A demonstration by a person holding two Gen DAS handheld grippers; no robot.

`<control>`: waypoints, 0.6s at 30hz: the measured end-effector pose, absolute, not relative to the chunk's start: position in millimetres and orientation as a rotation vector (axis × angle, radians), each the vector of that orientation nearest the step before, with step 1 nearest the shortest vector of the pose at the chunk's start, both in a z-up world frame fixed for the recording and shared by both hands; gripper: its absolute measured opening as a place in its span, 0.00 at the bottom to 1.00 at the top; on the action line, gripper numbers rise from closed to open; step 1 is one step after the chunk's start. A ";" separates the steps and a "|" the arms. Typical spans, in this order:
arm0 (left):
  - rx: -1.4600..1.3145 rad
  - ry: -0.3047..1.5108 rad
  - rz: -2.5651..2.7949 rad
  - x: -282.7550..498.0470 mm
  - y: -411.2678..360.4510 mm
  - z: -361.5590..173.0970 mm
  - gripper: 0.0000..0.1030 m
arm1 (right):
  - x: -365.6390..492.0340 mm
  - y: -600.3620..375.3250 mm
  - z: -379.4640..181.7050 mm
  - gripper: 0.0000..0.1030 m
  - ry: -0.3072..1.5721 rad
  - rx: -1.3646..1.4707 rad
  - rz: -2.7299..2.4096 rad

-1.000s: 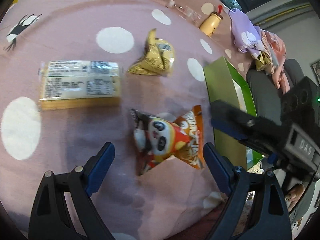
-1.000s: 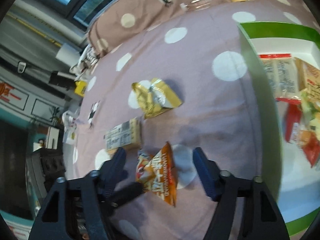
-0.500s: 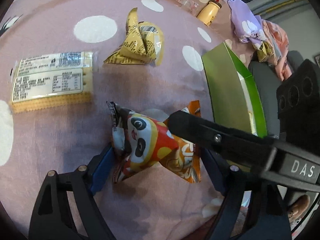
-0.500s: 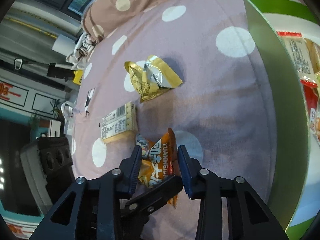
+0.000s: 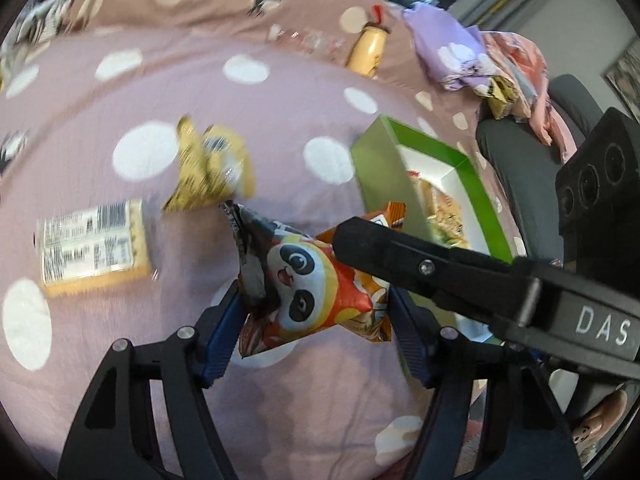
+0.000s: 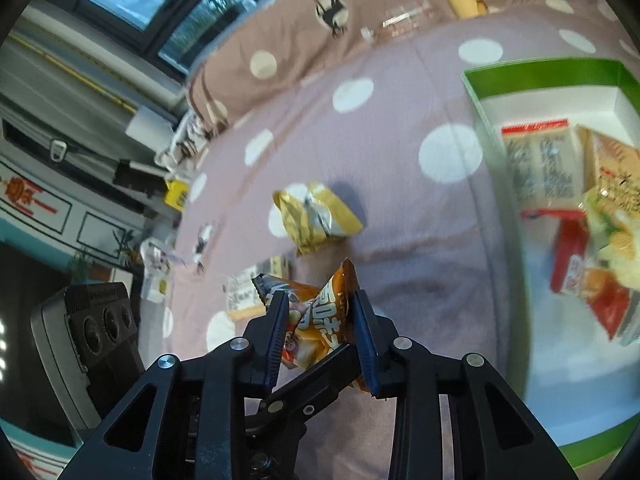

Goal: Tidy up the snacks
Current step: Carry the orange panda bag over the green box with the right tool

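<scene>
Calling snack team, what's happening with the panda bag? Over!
Both tongs on the panda bag: right tongs clamped shut on it, left tongs just closing in around it. Green box beside, already holding snacks. Nothing in the way.

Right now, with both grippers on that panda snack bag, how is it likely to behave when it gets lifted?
The panda snack bag looks puffy and crinkled, so it is probably light and squashy. Its foil seems glossy, so it may slip. The right hand-held gripper pinches it; the left hand-held gripper has been closing around it, so it may crumple.

The right gripper [image 6: 320,336] is clamped tight, angled downward. The left gripper [image 5: 316,320], also angled downward, has just been closing, pads [image 5: 222,336] pressing.
</scene>
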State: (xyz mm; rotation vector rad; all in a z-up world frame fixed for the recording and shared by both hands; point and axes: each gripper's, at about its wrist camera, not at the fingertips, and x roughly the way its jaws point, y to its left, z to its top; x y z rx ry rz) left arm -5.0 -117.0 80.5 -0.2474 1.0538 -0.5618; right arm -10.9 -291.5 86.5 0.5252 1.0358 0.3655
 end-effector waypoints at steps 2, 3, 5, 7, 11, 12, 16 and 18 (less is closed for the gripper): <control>-0.224 1.026 -0.573 -4.4 -126.1 88.9 0.68 | -14.7 -301.0 96.7 0.35 0.994 0.533 0.359; -0.209 1.011 -0.582 -4.0 -132.2 93.4 0.68 | -15.9 -302.7 99.8 0.35 0.981 0.532 0.355; -0.182 0.984 -0.597 -1.4 -145.2 100.1 0.67 | -19.2 -311.5 108.3 0.35 0.941 0.534 0.338; -0.153 0.957 -0.615 0.2 -158.4 106.5 0.67 | -22.4 -324.6 116.3 0.35 0.896 0.549 0.313; -0.107 0.917 -0.676 6.4 -190.6 117.4 0.67 | -27.7 -353.3 126.3 0.35 0.833 0.591 0.266; -0.093 0.908 -0.689 5.8 -195.2 119.6 0.67 | -30.0 -363.6 129.1 0.35 0.811 0.602 0.247; -0.033 0.862 -0.736 10.0 -226.9 127.4 0.67 | -32.0 -392.5 136.8 0.35 0.752 0.633 0.188; -0.016 0.856 -0.760 14.2 -243.2 127.3 0.67 | -32.5 -404.5 137.9 0.35 0.734 0.651 0.162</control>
